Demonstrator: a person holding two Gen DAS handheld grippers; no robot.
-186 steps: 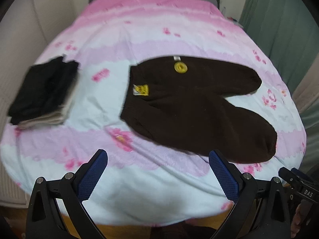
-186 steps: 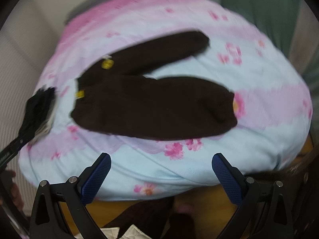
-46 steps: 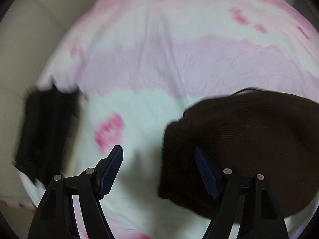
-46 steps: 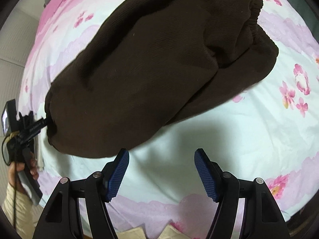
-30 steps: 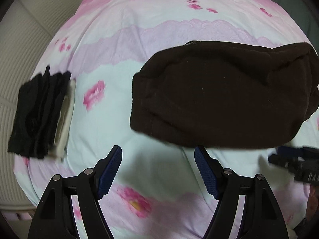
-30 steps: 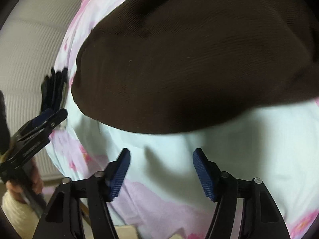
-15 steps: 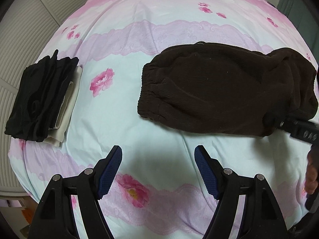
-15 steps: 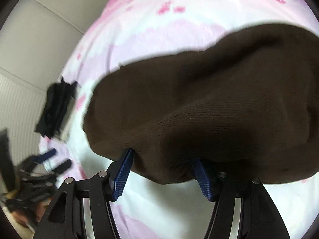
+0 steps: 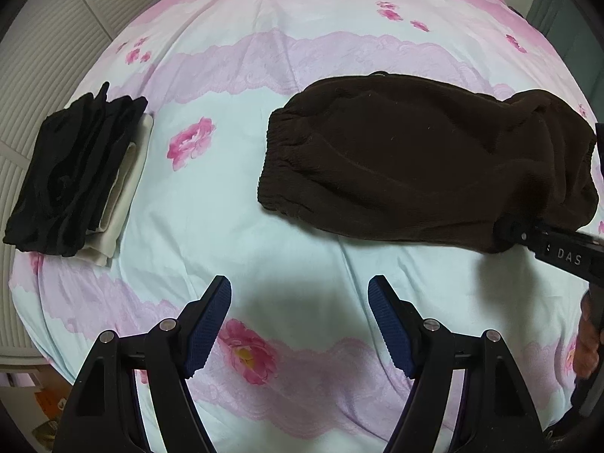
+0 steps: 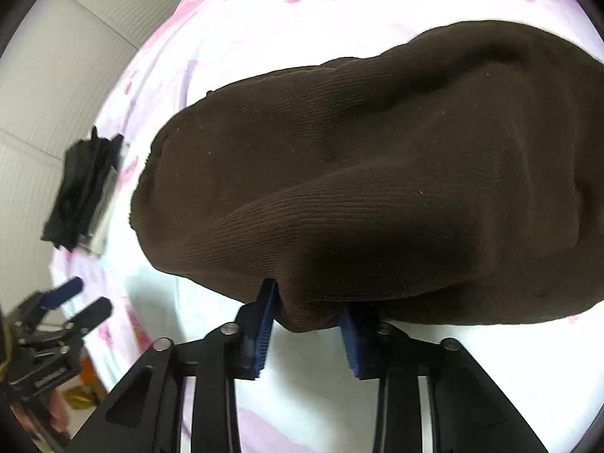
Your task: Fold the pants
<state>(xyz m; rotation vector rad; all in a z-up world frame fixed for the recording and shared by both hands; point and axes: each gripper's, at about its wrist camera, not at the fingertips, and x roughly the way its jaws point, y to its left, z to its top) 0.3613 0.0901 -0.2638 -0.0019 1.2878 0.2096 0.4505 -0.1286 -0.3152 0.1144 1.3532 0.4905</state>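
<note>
- Our right hand-held gripper has just been closing and now pinches the soft, floppy brown knit pants at their near edge.
- Our left hand-held gripper hangs spread and empty; we judge the ribbed waistband ahead of it the firmest hold.

Bed: carries all items.
Pants: right half of bed.
Folded clothes stack: left edge, well apart from pants.

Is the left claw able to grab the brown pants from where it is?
Probably yes. The left claw is open and empty, and only bare bedspread lies between it and the brown pants. The right claw already pinches their near right edge.
</note>
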